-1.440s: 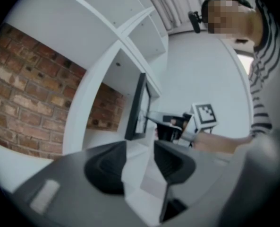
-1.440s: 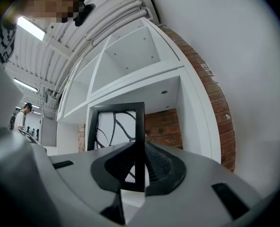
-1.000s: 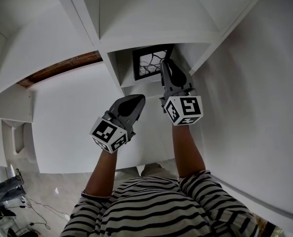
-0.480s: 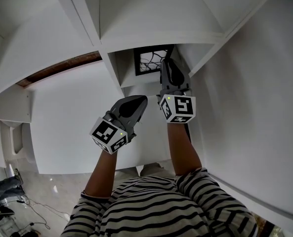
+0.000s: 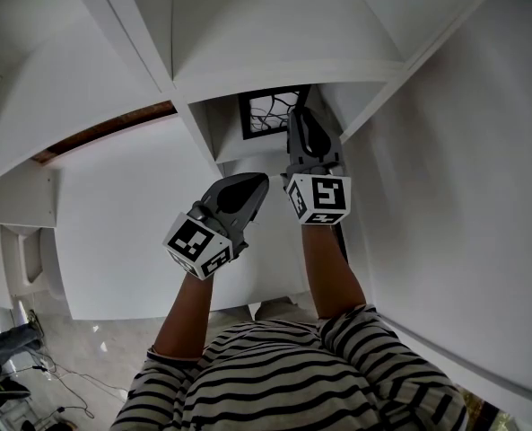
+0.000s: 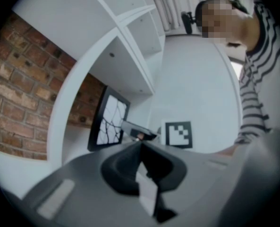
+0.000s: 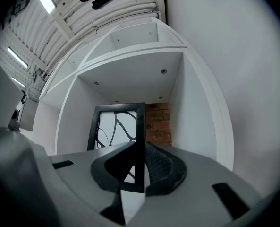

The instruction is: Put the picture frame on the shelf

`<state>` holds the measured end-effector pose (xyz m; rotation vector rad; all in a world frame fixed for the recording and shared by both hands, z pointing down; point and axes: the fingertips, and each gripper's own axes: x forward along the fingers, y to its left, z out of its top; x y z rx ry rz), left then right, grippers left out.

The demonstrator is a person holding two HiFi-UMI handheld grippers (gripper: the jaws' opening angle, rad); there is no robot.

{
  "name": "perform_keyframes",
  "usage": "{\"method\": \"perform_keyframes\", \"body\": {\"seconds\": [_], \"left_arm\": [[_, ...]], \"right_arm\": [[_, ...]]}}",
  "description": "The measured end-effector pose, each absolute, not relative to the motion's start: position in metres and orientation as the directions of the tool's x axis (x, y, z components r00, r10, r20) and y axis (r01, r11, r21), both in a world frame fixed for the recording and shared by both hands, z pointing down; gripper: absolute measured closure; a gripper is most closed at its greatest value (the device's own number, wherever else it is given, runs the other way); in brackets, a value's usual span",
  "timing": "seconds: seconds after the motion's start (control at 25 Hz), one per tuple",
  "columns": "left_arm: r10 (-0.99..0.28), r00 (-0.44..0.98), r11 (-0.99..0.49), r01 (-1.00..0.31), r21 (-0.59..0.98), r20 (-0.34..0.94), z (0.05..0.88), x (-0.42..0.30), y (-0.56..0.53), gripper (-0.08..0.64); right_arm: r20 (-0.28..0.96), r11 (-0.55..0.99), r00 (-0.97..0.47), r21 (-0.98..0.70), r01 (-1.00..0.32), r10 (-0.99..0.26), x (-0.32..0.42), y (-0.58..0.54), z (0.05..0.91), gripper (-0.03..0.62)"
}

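Up at twelve o'clock in the head view, the black-rimmed rectangular picture frame with a branching line print (image 5: 267, 112) stands upright inside an open compartment of the white boxy shelf (image 5: 283, 65). The right gripper (image 5: 299, 113) reaches in at the frame's three o'clock edge. The left gripper (image 5: 255, 181) hangs lower, toward seven o'clock, apart from the frame.

From the left gripper view, the left gripper (image 6: 140, 146) is clenched on nothing, and the picture frame (image 6: 109, 122) shows at eleven o'clock, tall in its compartment against red brick.

From the right gripper view, the right gripper (image 7: 139, 169) is grasping the picture frame (image 7: 117, 126) by its right-hand bar, the pads pressed on either side. A red brick wall (image 7: 157, 124) shows behind it at one o'clock.

This looks like the placing step, nearly finished. Whether the frame's foot bears on the shelf floor is hidden. The next move calls for settling it steady, parting the jaws gently, then drawing straight back so it does not tip.
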<state>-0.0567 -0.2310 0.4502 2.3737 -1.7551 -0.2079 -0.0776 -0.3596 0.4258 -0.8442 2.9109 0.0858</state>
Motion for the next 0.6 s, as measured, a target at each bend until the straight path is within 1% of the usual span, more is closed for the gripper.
{"method": "perform_keyframes", "body": {"seconds": [0.6], "left_arm": [[-0.954,0.301,-0.294,-0.931,0.219,0.0,0.4467,-0.0549,-0.2324,0.554]], "right_arm": [[-0.12,0.87,-0.865,0.019,-0.493,-0.487,-0.0797,-0.3534,0.4236,0.531]]}}
